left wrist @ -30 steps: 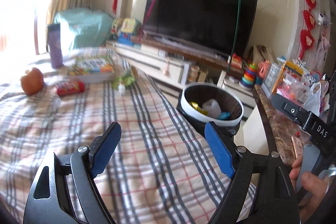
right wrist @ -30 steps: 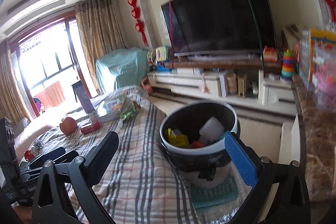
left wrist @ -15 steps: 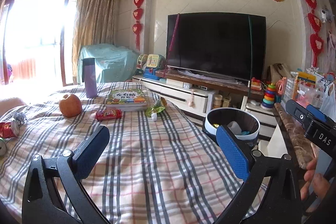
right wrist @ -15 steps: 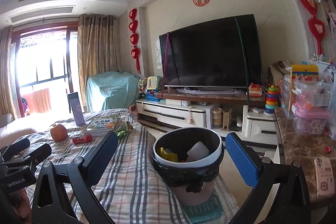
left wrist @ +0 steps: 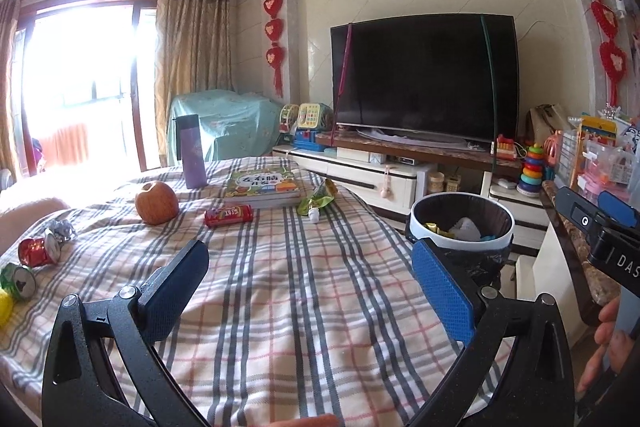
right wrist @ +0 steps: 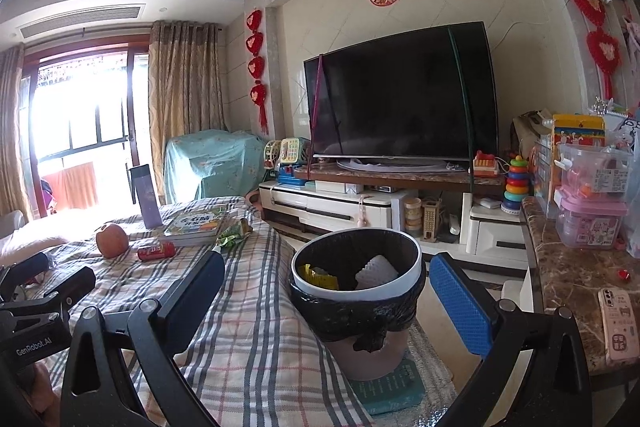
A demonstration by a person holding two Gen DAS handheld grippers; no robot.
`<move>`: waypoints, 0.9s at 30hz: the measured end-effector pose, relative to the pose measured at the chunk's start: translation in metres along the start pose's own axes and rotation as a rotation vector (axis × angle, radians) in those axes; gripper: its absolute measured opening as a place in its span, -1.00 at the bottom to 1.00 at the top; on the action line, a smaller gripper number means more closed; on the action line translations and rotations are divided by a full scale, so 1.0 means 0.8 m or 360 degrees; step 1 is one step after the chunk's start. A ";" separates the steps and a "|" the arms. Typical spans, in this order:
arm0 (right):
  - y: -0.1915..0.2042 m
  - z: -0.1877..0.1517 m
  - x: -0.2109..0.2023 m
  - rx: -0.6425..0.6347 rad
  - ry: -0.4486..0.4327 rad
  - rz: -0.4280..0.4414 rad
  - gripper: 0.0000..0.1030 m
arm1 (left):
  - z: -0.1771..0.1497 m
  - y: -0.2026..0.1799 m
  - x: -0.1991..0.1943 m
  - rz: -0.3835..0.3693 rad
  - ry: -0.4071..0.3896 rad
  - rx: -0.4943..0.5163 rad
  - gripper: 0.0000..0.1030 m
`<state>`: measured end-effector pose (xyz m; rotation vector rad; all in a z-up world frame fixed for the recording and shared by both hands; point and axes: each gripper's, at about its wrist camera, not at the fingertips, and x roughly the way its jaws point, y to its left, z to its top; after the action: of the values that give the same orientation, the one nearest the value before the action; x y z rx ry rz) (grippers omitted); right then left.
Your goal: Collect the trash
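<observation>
Trash lies on the plaid-covered table (left wrist: pixel 304 307): a red can (left wrist: pixel 228 215) on its side, a green wrapper (left wrist: pixel 318 199), and crushed cans (left wrist: pixel 36 251) with foil at the left edge. My left gripper (left wrist: pixel 312 287) hovers over the cloth, open wide with nothing between its pads. At the table's right edge stands the black-lined trash bin (left wrist: pixel 420 227), with scraps inside. In the right wrist view my right gripper (right wrist: pixel 326 307) is open and empty, and the bin (right wrist: pixel 352 315) stands just ahead between its fingers, untouched. The red can (right wrist: pixel 157 251) and wrapper (right wrist: pixel 234 233) lie far left.
An apple (left wrist: pixel 156 203), a book (left wrist: pixel 262 187) and a purple bottle (left wrist: pixel 193 157) stand at the table's far end. A marble counter (right wrist: pixel 572 291) with a phone (right wrist: pixel 618 323) and plastic boxes runs along the right. A TV cabinet (right wrist: pixel 360 203) stands behind the bin.
Both grippers tilted up and drew back, so the bin looks smaller and more of the room shows. The left jaws spread wider. The crushed cans came into the left view.
</observation>
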<state>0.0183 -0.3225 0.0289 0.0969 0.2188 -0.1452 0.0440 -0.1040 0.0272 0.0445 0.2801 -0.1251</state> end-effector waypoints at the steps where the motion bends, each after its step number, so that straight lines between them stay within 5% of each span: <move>1: 0.000 0.000 0.000 -0.0003 -0.0003 0.0000 1.00 | 0.000 0.000 -0.001 0.0000 -0.0002 -0.0001 1.00; 27: 0.007 -0.001 -0.005 -0.0041 0.0015 0.0023 1.00 | 0.001 0.000 -0.007 -0.0006 -0.0002 -0.0010 1.00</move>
<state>0.0155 -0.3165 0.0296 0.0735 0.2291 -0.1274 0.0389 -0.1031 0.0294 0.0377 0.2791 -0.1278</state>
